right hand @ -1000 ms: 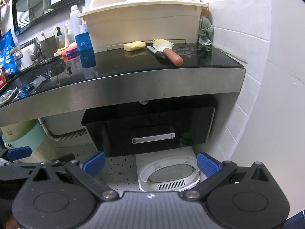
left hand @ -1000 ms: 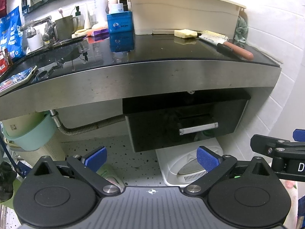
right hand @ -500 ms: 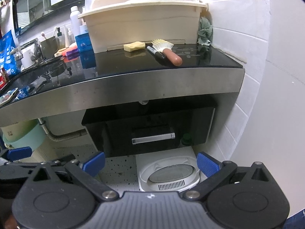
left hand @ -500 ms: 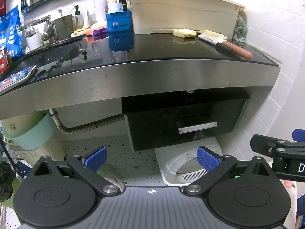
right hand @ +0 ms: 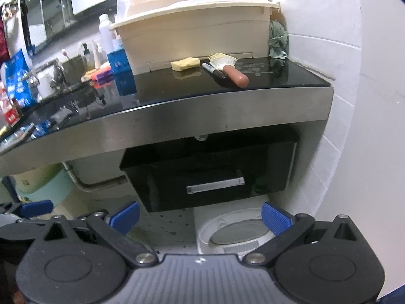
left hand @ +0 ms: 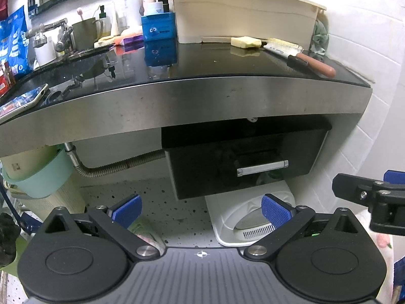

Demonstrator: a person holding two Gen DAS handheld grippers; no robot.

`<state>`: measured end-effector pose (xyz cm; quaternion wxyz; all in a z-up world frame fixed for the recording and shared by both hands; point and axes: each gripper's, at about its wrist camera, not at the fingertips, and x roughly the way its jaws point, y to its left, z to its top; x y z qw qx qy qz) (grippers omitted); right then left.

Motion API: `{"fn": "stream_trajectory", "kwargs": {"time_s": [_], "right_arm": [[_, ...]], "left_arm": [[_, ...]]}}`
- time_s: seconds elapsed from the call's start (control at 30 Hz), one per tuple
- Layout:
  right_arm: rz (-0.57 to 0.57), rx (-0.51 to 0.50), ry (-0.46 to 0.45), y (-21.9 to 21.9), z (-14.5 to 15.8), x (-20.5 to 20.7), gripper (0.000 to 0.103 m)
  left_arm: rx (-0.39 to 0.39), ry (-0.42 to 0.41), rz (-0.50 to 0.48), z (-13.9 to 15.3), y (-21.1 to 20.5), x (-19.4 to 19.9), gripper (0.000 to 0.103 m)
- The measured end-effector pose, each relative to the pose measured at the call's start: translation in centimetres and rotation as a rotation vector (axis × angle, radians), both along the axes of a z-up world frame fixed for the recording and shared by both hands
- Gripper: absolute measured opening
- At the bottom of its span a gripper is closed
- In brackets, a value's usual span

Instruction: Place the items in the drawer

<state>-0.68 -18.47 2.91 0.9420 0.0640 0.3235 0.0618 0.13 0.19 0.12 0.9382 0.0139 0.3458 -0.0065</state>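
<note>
A black drawer (left hand: 243, 167) with a silver handle (left hand: 262, 167) hangs shut under the steel-edged black counter (left hand: 177, 96); it shows in the right wrist view too (right hand: 212, 174). On the counter lie a brush with a brown handle (right hand: 227, 69), a black marker (right hand: 214, 70) and a yellow sponge (right hand: 184, 64). My left gripper (left hand: 201, 209) is open and empty, low in front of the drawer. My right gripper (right hand: 200, 215) is open and empty, also below the drawer. Part of the right gripper shows at the right edge of the left wrist view (left hand: 367, 197).
A cream tub (left hand: 243, 12) stands behind the items. A blue box (left hand: 158, 27), bottles, a cup and a tap (left hand: 45, 29) are further left. A white appliance (left hand: 250, 217) sits on the floor under the drawer. A white tiled wall (right hand: 329, 81) is on the right.
The right wrist view has shifted a little nearer and to the right. The left wrist view is almost the same. Both grippers stay open.
</note>
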Motion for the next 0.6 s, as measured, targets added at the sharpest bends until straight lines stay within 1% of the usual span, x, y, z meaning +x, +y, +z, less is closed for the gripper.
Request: {"fn": "stream_trajectory", "kwargs": {"time_s": [0.23, 0.37, 0.47, 0.6], "right_arm": [[0.000, -0.021, -0.038, 0.1, 0.1, 0.0, 0.103], [0.024, -0.021, -0.072, -0.1, -0.5, 0.1, 0.103], [0.089, -0.001, -0.134, -0.3, -1.3, -0.2, 0.103], [0.218, 0.066, -0.238, -0.8, -2.4, -0.7, 0.103]], "left_arm": [[0.002, 0.003, 0.009, -0.2, 0.3, 0.0, 0.102], [-0.004, 0.010, 0.016, -0.4, 0.6, 0.1, 0.102], [-0.007, 0.012, 0.021, -0.5, 0.8, 0.1, 0.102], [-0.008, 0.014, 0.021, -0.6, 1.1, 0.1, 0.102]]}}
